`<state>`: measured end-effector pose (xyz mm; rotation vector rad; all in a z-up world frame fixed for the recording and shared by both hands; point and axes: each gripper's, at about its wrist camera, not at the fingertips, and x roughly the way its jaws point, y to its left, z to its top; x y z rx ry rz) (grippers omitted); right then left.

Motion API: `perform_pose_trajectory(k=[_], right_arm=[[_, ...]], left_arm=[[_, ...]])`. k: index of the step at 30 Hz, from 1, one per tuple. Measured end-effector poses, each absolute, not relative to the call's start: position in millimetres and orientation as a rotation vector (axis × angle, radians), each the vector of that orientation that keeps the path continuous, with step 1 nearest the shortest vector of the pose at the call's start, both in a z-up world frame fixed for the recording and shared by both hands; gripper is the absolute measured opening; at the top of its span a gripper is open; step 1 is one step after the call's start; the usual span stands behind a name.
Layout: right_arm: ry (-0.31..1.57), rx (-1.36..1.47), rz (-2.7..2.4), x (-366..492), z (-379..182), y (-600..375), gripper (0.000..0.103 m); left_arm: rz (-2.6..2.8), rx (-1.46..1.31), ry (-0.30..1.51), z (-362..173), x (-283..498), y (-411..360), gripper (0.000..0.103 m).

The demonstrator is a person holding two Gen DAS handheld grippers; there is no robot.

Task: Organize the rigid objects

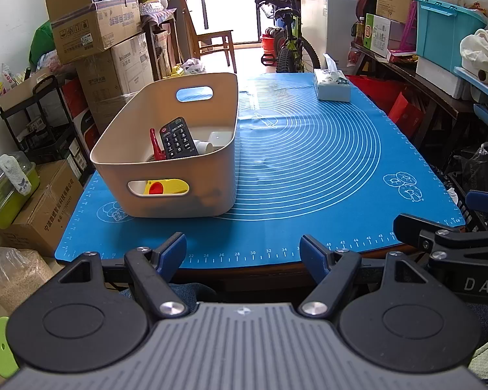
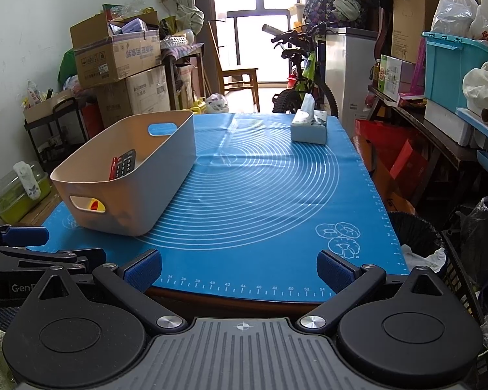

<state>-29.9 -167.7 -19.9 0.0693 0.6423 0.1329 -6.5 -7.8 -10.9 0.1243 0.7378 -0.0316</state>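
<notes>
At the bottom of the left wrist view the left claw [image 1: 242, 253] hangs over the near edge of the table, its blue pads spread wide with nothing between them; at the bottom of the right wrist view the right claw [image 2: 239, 268] is spread just as wide and is equally empty. Each claw shows at the side of the other's view, so the two sit close together at the table's near edge. Beyond them lies the blue mat [image 1: 309, 162], bare across its middle. The beige bin [image 1: 166, 162] stands on the mat's left part, above and left of both claws in both views, its long axis running away toward the far end of the table. The left claw is the nearer one to it. Inside, a black remote [image 1: 177, 138] leans against the near wall beside a red tool [image 1: 156, 144], with white pieces [image 1: 216, 139] behind and a yellow item [image 1: 166, 187] showing through the near handle slot. Farthest off, at the mat's upper right, sits a tissue box [image 1: 332, 86], well apart from both claws. With no loose rigid thing on the mat, the sorting looks about finished.
</notes>
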Motion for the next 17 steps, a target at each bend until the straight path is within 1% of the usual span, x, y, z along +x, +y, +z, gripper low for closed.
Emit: perform_pose_trajectory(k=[17], right_arm=[[0.643, 0.068, 0.132, -29.9, -19.8, -167.7, 0.1]], left_arm=[[-0.033, 0.121, 0.733, -8.8, -6.8, -6.8, 0.077]])
